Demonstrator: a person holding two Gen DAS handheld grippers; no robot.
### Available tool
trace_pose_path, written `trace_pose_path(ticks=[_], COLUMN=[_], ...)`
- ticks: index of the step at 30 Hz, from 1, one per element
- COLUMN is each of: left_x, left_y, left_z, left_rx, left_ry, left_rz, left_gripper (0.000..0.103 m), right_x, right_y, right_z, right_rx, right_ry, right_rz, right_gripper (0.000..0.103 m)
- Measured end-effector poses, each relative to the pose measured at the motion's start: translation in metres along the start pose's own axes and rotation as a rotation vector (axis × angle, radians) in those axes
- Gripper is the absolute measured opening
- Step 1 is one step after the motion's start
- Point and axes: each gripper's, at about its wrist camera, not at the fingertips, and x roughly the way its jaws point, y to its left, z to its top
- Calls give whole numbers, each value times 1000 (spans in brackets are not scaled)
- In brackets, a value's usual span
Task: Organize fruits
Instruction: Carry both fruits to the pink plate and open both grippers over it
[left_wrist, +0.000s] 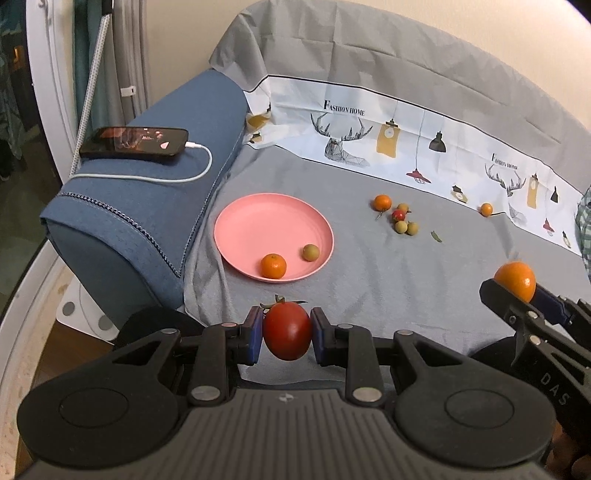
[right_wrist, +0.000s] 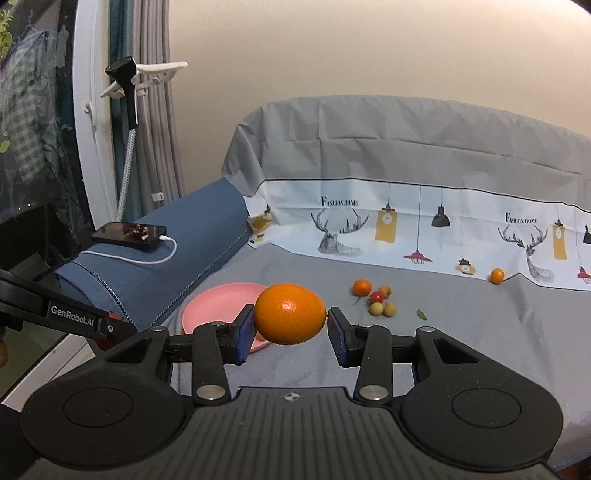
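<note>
My left gripper (left_wrist: 287, 335) is shut on a red tomato (left_wrist: 287, 330) with a green stem, held just in front of the pink plate (left_wrist: 255, 225). The plate holds a small orange (left_wrist: 273, 266) and a yellow-green fruit (left_wrist: 311, 252). My right gripper (right_wrist: 290, 325) is shut on a large orange (right_wrist: 290, 314) above the grey cover; it also shows at the right of the left wrist view (left_wrist: 516, 281). A cluster of small fruits (left_wrist: 400, 219) lies further back, with a small orange (left_wrist: 382, 202) beside it and another small orange (left_wrist: 486, 209) by the printed cloth.
A blue sofa armrest (left_wrist: 147, 221) stands left of the plate, with a charging phone (left_wrist: 135, 142) on it. The sofa back under a grey cover (left_wrist: 369, 55) rises behind. A green leaf (left_wrist: 436, 236) lies on the seat. The seat's front edge is near my grippers.
</note>
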Motion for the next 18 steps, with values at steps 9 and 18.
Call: trace_pose_path(ticks=[9,18], left_x=[20,47], left_y=[13,27], left_z=[0,18], left_rx=[-36,-53], left_ry=[42,58], left_rz=[-8,10], left_gripper=[30,30], right_x=[18,48], right_y=[5,9], right_z=[-5,1], right_rx=[-22,-63], right_ry=[68,116], right_rz=[9,2], right_gripper=[43,43])
